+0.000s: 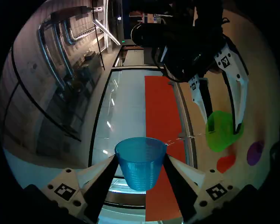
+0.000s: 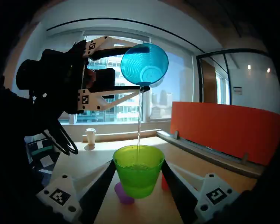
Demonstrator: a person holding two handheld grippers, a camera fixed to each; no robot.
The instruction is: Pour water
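My left gripper (image 1: 141, 168) is shut on a blue translucent cup (image 1: 141, 161), which is tipped on its side. In the right gripper view that blue cup (image 2: 144, 64) hangs high with its mouth facing me, and a thin stream of water (image 2: 139, 119) falls from its lip. The stream lands in a green translucent cup (image 2: 138, 174), held upright below with my right gripper (image 2: 138, 179) shut on it. In the left gripper view the green cup (image 1: 222, 130) sits between the white fingers (image 1: 239, 87) of the right gripper, and the stream (image 1: 184, 138) reaches across to it.
A purple cup (image 2: 123, 194) and a red cup (image 2: 164, 183) stand on the wooden table (image 2: 99, 160) under the green cup. A white paper cup (image 2: 90, 136) stands farther back near the window. An orange partition (image 2: 229, 127) runs along the table's right side.
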